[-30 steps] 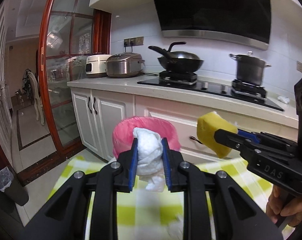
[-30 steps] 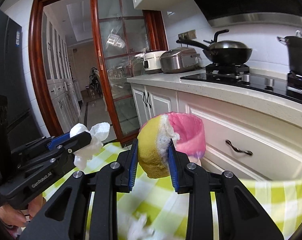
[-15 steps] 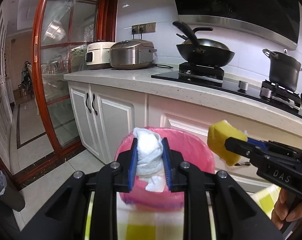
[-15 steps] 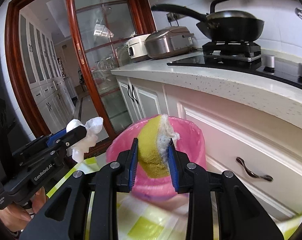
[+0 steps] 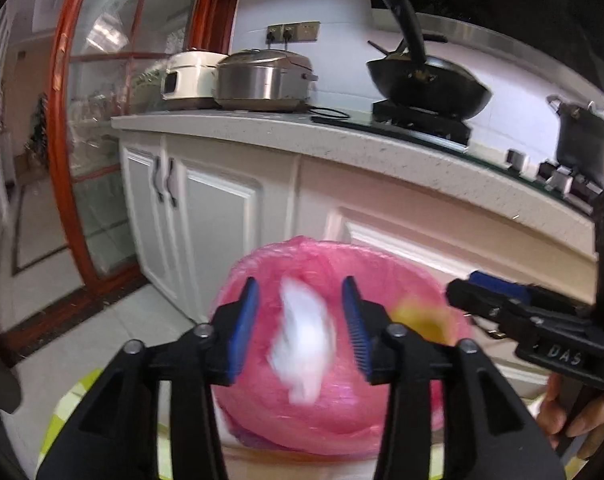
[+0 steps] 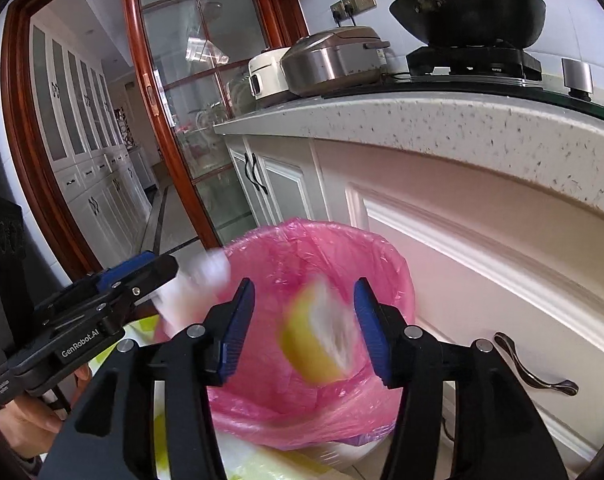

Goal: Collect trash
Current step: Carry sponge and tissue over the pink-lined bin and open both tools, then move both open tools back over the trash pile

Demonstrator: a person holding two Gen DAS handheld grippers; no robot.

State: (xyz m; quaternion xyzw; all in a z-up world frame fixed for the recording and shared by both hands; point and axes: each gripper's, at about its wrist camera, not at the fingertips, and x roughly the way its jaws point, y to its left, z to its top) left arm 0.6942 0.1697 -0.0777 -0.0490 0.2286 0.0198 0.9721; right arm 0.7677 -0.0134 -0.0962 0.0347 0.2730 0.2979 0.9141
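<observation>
A bin lined with a pink bag [image 5: 382, 280] [image 6: 342, 248] stands against the white cabinets. My left gripper [image 5: 299, 328] is open above it, and a white crumpled tissue [image 5: 302, 344] falls, blurred, between its fingers into the bag. My right gripper [image 6: 304, 328] is open too, and a yellow sponge [image 6: 318, 344] falls, blurred, between its fingers into the bag. The sponge shows as a yellow blur in the left wrist view [image 5: 418, 316]. The tissue shows as a white blur in the right wrist view [image 6: 205, 272]. Each gripper appears in the other's view.
White cabinets and a stone countertop [image 5: 342, 140] stand just behind the bin, with rice cookers [image 5: 261, 80], a wok [image 5: 426, 84] and a pot [image 5: 586, 144] on top. A yellow checked cloth [image 6: 261, 468] lies below the bin. A glass sliding door [image 5: 101, 120] is on the left.
Both grippers moved closer over the bin and opened. The tissue and the sponge left the fingers and are dropping into the pink bag.
</observation>
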